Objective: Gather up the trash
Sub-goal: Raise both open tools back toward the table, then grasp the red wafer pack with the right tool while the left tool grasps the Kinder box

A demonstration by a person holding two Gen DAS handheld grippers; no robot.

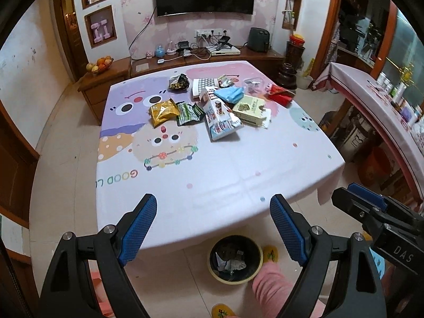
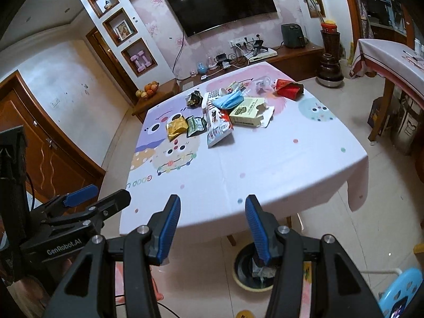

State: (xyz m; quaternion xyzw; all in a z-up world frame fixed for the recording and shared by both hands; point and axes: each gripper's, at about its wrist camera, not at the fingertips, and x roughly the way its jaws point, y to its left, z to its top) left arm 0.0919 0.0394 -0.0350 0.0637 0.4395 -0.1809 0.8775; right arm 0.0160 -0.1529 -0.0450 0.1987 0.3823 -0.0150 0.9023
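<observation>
Bin (image 1: 234,262) at 6 o'clock holds some scraps; wrappers (image 1: 209,100) crowd table (image 1: 238,175) at 12. Left gripper (image 1: 213,206) wide, empty; right gripper (image 2: 212,208) likewise. Most collecting remains.

You are facing bare tabletop (image 1: 225,175) from 6 o'clock to centre; the wrapper pile (image 1: 217,106) is crowding 12 o'clock, and the bin (image 1: 234,262) is sitting on the floor below the near edge.

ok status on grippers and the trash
Left gripper open, empty. Right gripper open, empty. Wrappers untouched on table. Trash bin below, nothing blocking.
</observation>
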